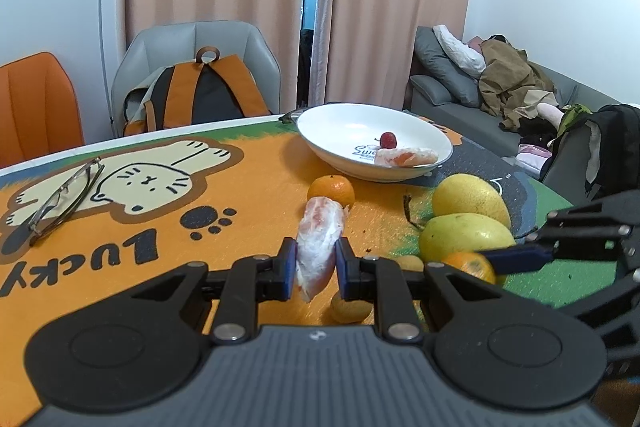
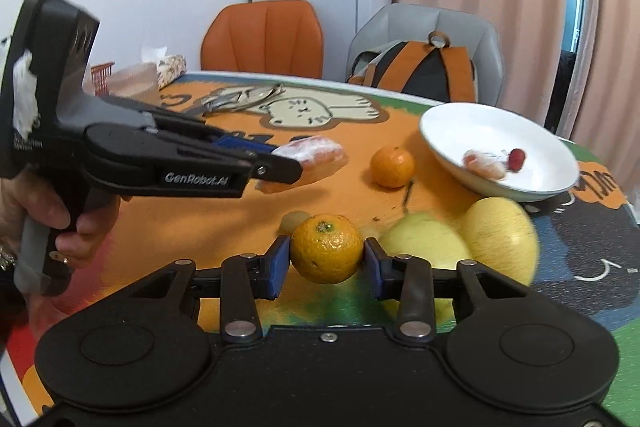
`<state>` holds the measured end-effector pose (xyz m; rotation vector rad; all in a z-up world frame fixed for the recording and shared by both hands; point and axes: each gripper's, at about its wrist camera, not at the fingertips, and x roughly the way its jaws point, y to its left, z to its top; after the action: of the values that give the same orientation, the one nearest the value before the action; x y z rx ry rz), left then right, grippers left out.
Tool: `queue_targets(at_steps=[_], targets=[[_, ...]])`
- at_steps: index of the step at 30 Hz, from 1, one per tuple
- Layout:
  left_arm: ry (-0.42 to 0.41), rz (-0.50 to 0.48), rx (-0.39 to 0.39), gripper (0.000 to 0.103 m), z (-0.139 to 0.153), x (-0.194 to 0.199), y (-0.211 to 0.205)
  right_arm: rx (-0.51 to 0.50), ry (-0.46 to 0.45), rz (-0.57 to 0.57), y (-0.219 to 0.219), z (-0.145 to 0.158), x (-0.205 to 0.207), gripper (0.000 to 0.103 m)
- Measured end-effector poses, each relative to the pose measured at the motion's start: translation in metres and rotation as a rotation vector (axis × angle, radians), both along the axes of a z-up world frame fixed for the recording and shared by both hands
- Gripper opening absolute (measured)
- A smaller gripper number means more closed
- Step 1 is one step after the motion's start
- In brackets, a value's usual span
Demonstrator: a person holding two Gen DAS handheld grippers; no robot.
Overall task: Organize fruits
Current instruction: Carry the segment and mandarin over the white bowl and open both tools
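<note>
A loose orange (image 1: 331, 190) stands on the otherwise open mat (image 1: 248, 187) before the plate (image 1: 320, 131).

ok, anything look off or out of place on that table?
A pair of glasses lies folded on the cat mat among the fruit, so it doesn't belong. Dark crumbs and a loose stem are scattered beside the two yellow-green fruits. Both held fruits look seated squarely in their grippers.

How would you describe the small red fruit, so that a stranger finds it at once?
Look for the white bowl at the far edge of the cat-print table mat. Inside it lie two things: a pale pink peeled citrus segment and, just behind it, the small red fruit. It alone is round, dark red and has a thin stem.
</note>
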<state>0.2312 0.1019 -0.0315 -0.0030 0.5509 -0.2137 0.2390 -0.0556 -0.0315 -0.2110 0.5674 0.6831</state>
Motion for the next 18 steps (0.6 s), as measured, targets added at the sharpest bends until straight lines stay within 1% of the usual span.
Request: queue_targets(at_steps=[9, 13, 18], targets=[[-0.014, -0.009, -0.008, 0.019, 0.010, 0.007, -0.009, 0.042, -0.024, -0.058, -0.036, 0.024, 0.018, 0.037], [-0.018, -0.019, -0.011, 0.019, 0.014, 0.014, -0.013, 0.038, -0.040, -0.093, -0.051, 0.031, 0.030, 0.037], [-0.023, -0.030, -0.013, 0.019, 0.019, 0.028, -0.023, 0.033, -0.035, -0.130, -0.068, 0.034, 0.054, 0.037]])
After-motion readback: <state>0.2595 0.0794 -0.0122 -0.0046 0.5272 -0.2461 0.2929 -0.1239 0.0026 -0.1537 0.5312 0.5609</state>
